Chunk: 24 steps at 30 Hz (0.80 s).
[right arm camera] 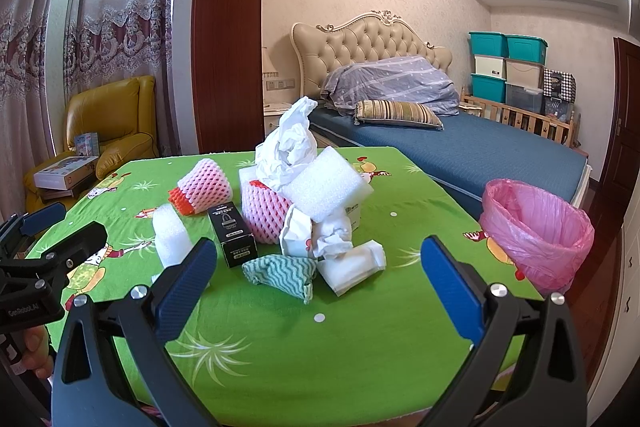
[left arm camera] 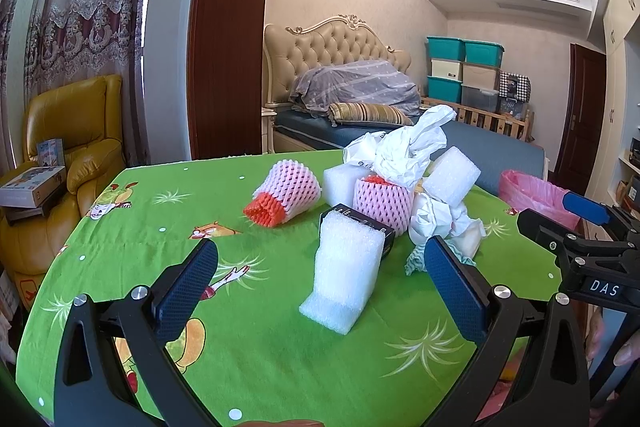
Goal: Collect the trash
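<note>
Bedroom w/ a bed [right arm camera: 500, 151] and yellow armchair [left arm camera: 76, 131] is sitting behind the desk [right arm camera: 320, 355], which is wearing a green cartoon cloth. Pink-lined bin [right arm camera: 536, 227] is standing at the desk's right edge, well apart from the trash; it's looking empty as far as the right view shows, so the task is reading as barely begun, nothing collected yet.

Trash is piling mid-desk. Biggest bit: crumpled white paper [right arm camera: 290, 143] is topping the heap, w/ a foam block [right arm camera: 326, 189] leaning under it and a pink fruit net [right arm camera: 264, 211] beside. A second net [right arm camera: 204, 189], orange end showing, is lying apart to the left. Nearer the left gripper [left arm camera: 320, 291], a foam wedge [left arm camera: 344, 279] is standing upright, touching a black box [right arm camera: 234, 233]. Front of the pile: folded white wrapper [right arm camera: 352, 265], then a teal wavy cloth [right arm camera: 280, 273].

Both grippers are hovering above the near edge. Left jaws are spread wide, holding nothing, framing the wedge. Right gripper [right arm camera: 318, 285] is also gaping wide and empty, lined up on cloth and wrapper.

Left to do, by my read: every piece needs lifting and carrying to the bin, prob. near items first.
</note>
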{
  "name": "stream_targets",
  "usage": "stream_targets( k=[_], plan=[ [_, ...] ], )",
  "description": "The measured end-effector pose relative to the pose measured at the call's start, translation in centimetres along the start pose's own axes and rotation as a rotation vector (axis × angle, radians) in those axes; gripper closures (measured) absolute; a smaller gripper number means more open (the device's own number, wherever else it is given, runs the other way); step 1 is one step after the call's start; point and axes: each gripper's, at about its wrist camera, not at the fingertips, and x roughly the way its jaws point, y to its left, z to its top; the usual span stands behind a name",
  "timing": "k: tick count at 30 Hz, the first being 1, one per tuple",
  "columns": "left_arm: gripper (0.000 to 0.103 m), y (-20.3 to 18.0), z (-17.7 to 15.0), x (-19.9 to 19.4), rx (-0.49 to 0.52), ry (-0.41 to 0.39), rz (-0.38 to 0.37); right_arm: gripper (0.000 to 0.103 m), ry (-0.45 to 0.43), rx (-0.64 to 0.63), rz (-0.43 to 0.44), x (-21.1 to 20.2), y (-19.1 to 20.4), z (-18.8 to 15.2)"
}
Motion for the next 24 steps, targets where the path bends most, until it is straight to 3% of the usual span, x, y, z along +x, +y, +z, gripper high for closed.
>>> stream_targets(
  k=[24],
  plan=[
    [0.006,-0.01,0.29,-0.34,0.001,-0.017,0.003,0.004,0.002,0.004,0.001,0.02,-0.01,0.01]
  ],
)
